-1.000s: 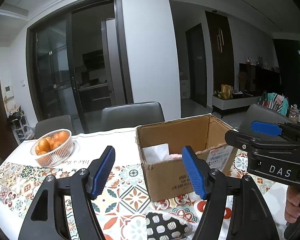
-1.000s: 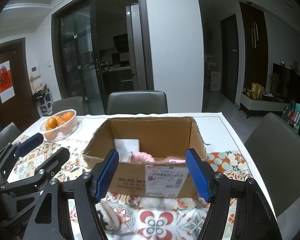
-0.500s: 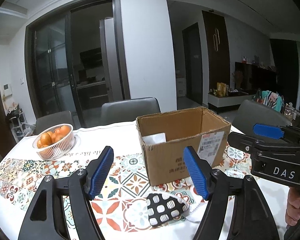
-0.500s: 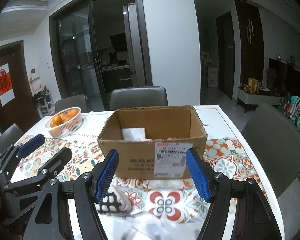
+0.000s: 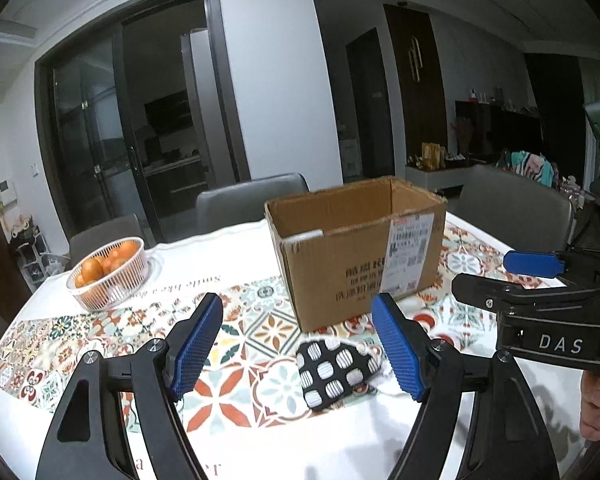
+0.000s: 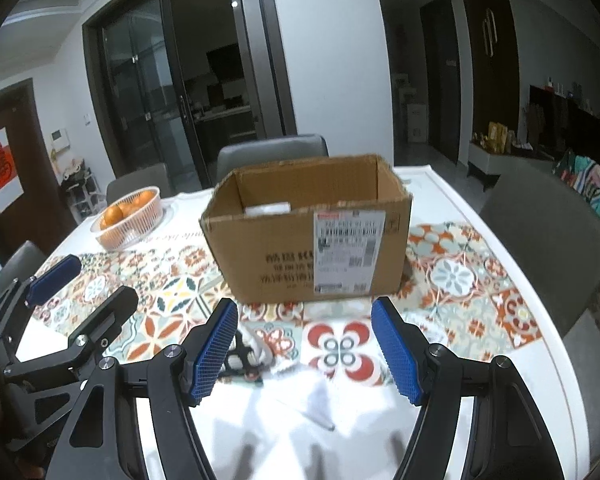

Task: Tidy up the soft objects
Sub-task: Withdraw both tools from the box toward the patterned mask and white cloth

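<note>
Left wrist cam: my left gripper (image 5: 298,348) jaws opening, nothing gripped, spotted cloth (image 5: 336,372) lying btwn them. Right gripper (image 6: 305,348) wide apart, empty, facing cardboard box (image 6: 306,236).

Table (image 5: 228,248) (tiled cloth) holds box (image 5: 356,264), fruit basket (image 5: 110,276), spotted cloth (image 5: 336,372).

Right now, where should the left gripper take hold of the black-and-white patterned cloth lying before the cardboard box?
Probably across the raised middle of the black-and-white patterned cloth, coming down from above: it lies crumpled and low on the tablecloth, between the opening jaws of the left gripper.
</note>
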